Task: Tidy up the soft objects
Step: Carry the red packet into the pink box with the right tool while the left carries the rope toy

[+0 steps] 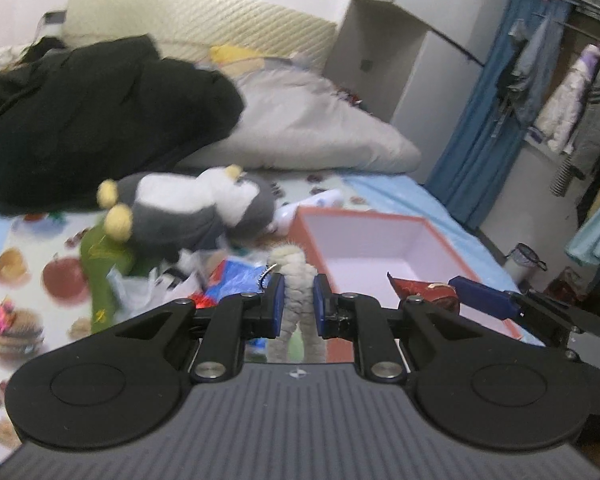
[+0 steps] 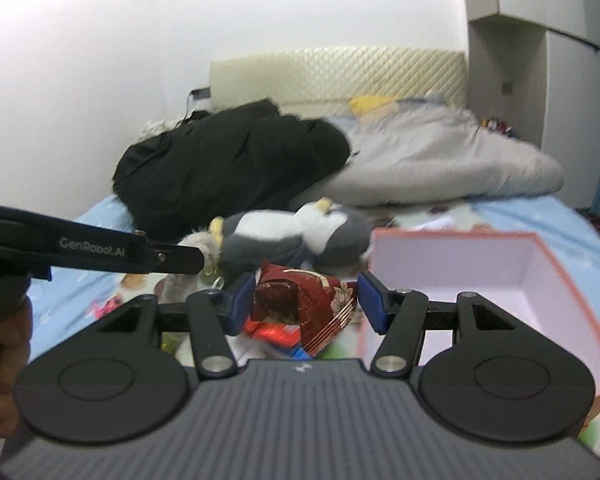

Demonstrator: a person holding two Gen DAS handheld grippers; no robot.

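My left gripper (image 1: 297,304) is shut on a small cream knitted doll (image 1: 294,280) with a key ring, held above the bed beside the box. My right gripper (image 2: 306,304) is shut on a red and gold foil pouch (image 2: 308,302), lifted just left of the box; the pouch also shows in the left wrist view (image 1: 424,294). An open pink-walled box (image 1: 376,248) with a white inside stands on the bed, also in the right wrist view (image 2: 480,256). A grey and white plush penguin (image 1: 188,208) lies behind, seen too in the right wrist view (image 2: 296,236).
A green plush (image 1: 100,276) and plastic wrappers (image 1: 228,280) lie on the fruit-print sheet (image 1: 28,272). A black coat (image 1: 92,112) and a grey duvet (image 1: 308,120) fill the bed's head. Hanging clothes (image 1: 560,96) and a bin (image 1: 524,260) stand right of the bed.
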